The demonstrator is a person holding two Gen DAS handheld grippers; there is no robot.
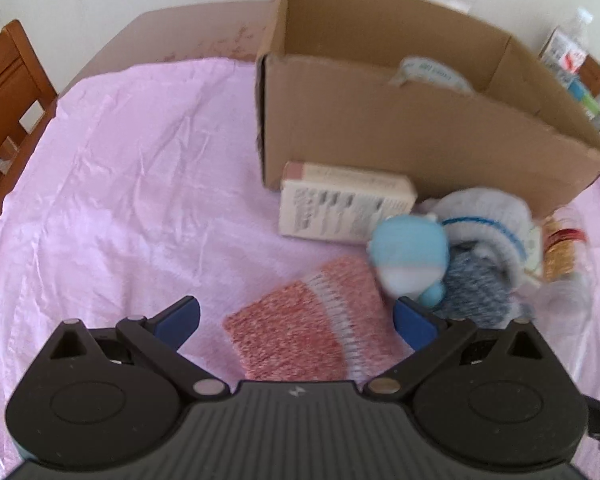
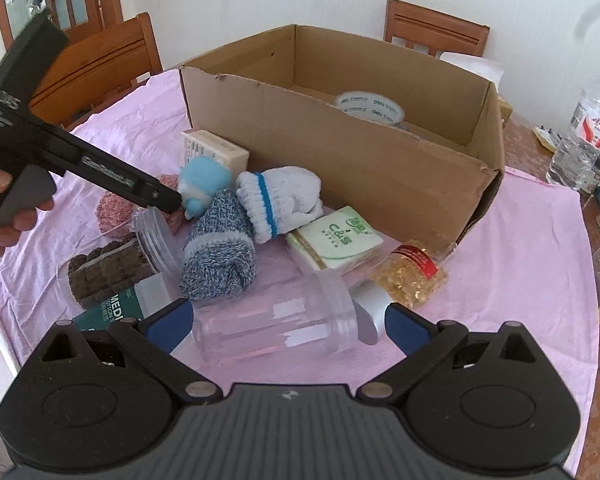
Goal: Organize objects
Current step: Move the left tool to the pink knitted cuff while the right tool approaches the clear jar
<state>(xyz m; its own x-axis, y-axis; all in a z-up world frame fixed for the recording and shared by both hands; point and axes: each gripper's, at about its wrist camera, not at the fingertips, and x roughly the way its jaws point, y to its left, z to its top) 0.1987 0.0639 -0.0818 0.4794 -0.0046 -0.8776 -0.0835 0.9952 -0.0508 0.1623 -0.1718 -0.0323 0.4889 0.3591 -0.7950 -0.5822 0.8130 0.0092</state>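
My left gripper [image 1: 296, 318] is open above a red knit cloth [image 1: 308, 320]; it also shows in the right wrist view [image 2: 176, 202] beside a small blue plush toy [image 2: 204, 184]. The plush [image 1: 410, 254] lies by a white sock roll [image 1: 488, 216] and a blue-grey sock roll [image 2: 220, 252]. My right gripper [image 2: 288, 326] is open around an empty clear plastic jar [image 2: 276, 320] lying on its side. A cardboard box [image 2: 360, 160] behind holds a tape roll [image 2: 370, 108].
A cream carton [image 1: 340, 208], a green tissue pack [image 2: 336, 240], a bag of golden capsules [image 2: 412, 272], a jar of dark biscuits [image 2: 112, 268] and a green box [image 2: 108, 312] lie on the pink cloth [image 1: 120, 200]. Bottles [image 2: 580, 132] stand right. Chairs surround the table.
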